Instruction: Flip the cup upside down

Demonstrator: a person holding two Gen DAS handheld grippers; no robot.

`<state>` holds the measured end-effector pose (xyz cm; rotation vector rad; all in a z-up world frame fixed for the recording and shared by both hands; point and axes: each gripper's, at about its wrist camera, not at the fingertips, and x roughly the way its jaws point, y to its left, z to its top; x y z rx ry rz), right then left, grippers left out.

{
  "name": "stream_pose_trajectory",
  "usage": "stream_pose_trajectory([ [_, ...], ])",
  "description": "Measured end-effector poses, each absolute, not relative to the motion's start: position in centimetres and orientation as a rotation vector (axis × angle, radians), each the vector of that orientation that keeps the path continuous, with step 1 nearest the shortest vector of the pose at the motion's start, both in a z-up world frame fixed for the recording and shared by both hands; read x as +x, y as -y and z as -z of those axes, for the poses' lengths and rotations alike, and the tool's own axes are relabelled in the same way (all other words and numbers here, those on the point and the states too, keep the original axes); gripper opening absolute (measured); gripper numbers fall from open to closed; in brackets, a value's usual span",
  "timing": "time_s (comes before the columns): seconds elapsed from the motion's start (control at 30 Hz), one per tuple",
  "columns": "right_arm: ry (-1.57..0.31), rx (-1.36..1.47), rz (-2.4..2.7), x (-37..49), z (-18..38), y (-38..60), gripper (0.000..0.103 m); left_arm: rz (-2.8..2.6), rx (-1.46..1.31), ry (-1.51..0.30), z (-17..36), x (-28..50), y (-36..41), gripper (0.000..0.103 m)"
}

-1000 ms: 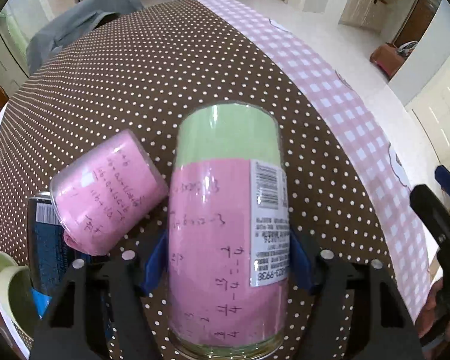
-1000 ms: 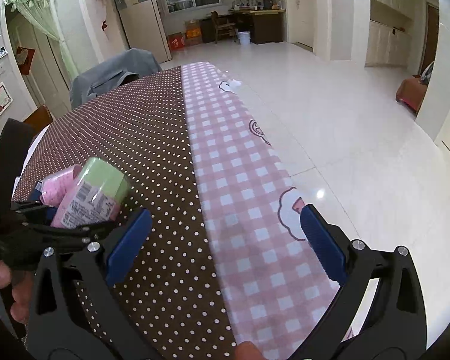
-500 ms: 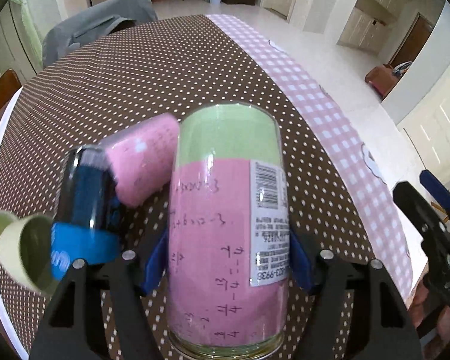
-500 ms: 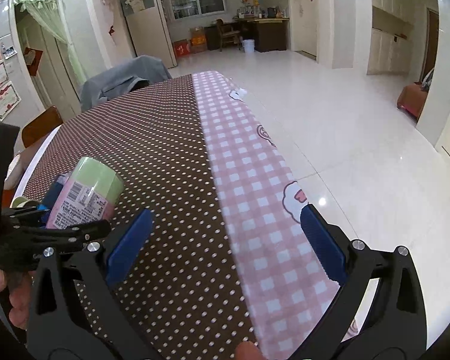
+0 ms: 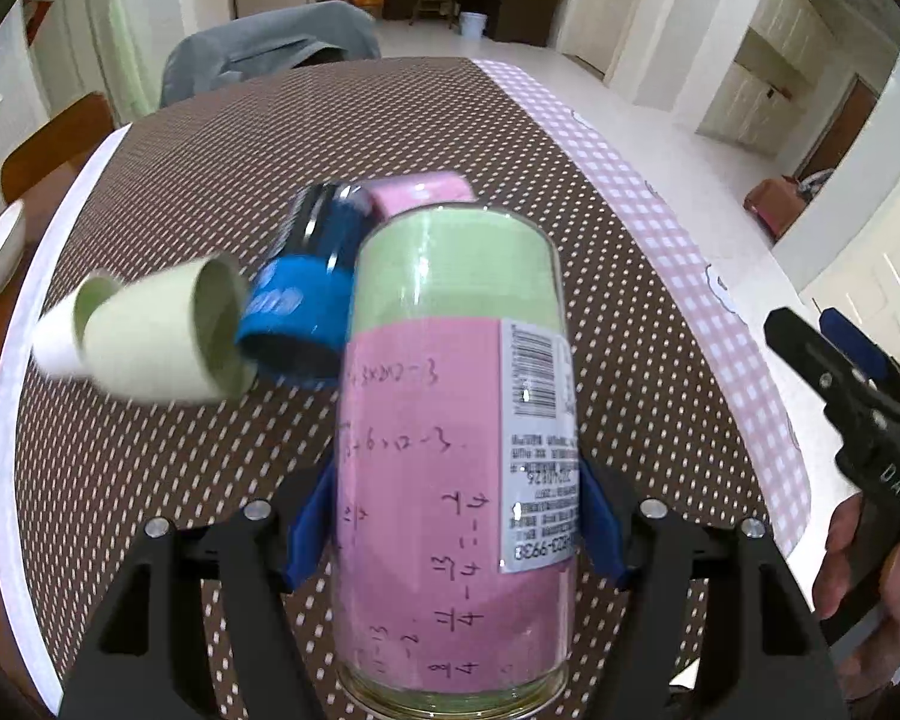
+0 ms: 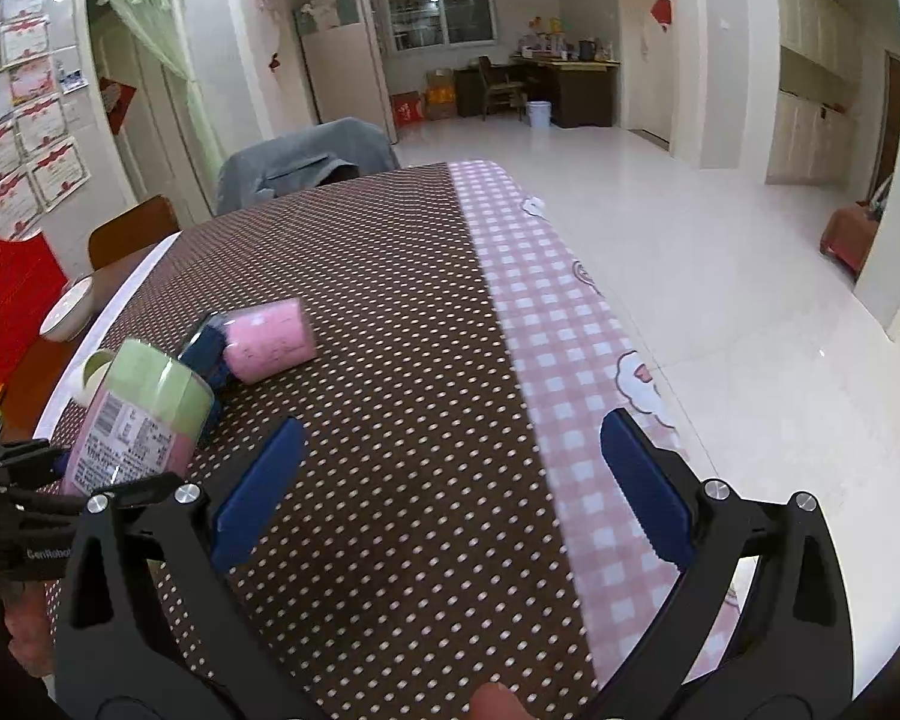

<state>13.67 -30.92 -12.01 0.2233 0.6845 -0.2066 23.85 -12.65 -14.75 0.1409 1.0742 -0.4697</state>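
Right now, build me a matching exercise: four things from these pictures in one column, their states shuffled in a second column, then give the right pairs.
Things
1. tall clear cup lined with pink and green paper
2. small pink paper-wrapped cup
3. pale green cup
4. right claw

States
A. open, holding nothing
B. lying on the dotted brown tablecloth, beside a dark blue cup
C. clamped in the left claw
D. on its side, mouth towards the dark blue cup

Pairs: 1-C, 2-B, 3-D, 4-A
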Motion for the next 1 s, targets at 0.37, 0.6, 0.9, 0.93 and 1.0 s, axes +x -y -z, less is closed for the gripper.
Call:
stream_pose_trajectory([
  [0.37,-0.685,0.190,0.149,11.4,11.9,27.8,0.097,0.402,0.066,-1.090,16.5,20.3,9.0,0.068],
  [0.6,-0.681,0.200,0.142,10.3,12.1,27.5,0.097,0.390,0.057,-1.106,17.9,18.9,9.1,0.068],
  [0.9,-0.686,0.220,0.116,10.2,12.4,27.2,0.097,0.321,0.075,-1.147,20.1,18.8,9.6,0.069],
  [0.93,-0.688,0.222,0.112,10.2,12.5,27.1,0.097,0.309,0.079,-1.147,20.3,18.6,9.7,0.069],
  [1.0,-0.687,0.226,0.105,10.2,12.4,27.0,0.097,0.284,0.103,-1.089,19.9,18.0,9.6,0.079],
])
